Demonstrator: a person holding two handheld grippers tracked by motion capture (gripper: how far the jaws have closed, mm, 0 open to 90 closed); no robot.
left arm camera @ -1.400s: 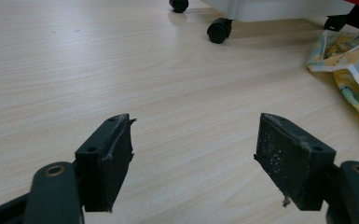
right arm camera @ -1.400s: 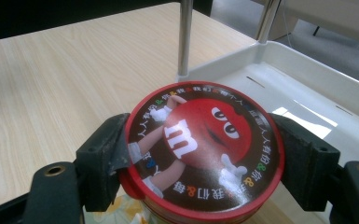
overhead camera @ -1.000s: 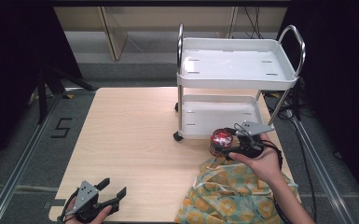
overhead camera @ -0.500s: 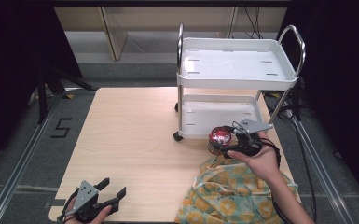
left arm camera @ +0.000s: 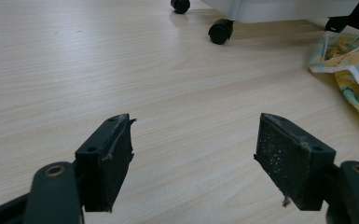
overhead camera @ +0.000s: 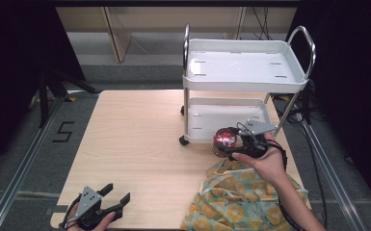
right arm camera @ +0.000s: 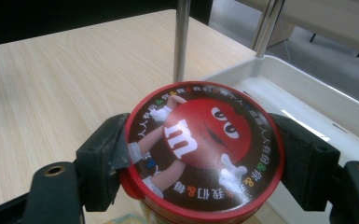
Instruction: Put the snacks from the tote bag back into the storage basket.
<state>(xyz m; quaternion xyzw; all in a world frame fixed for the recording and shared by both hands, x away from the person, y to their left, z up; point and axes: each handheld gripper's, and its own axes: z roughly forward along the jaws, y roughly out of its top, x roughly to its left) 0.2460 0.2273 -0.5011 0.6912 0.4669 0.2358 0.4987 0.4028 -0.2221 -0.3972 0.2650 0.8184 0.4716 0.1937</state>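
One wooden surface [overhead camera: 139, 144] takes up the middle of the scene, pale and bare over most of its left and near parts. On its far right corner stands a white cart [overhead camera: 243, 72] with two trays, chrome posts and small black wheels [left arm camera: 220, 31]; the lower tray [right arm camera: 307, 100] sits just above the wood. At the near right edge lies a crumpled cloth [overhead camera: 241, 197] printed in yellow, orange and pale green, and the person's right forearm passes over it. One corner of that cloth also shows at the right of the left gripper view [left arm camera: 349, 60].

The right tool [overhead camera: 238, 143] is held above the far edge of the cloth, just in front of the cart's lower tray. Its two black jaws are pinching a round tin with a red lid [right arm camera: 200, 149], one jaw on each side of the rim. The lid shows a red cartoon candy figure with a white letter m, ringed by small coloured writing. The tin is off the wood, near the tray's front wall and beside one chrome post [right arm camera: 182, 39].

The left tool [overhead camera: 107, 202] rests low at the near left corner of the surface, well apart from everything else. Its jaws are spread wide with nothing between them, and bare wood shows in the gap.
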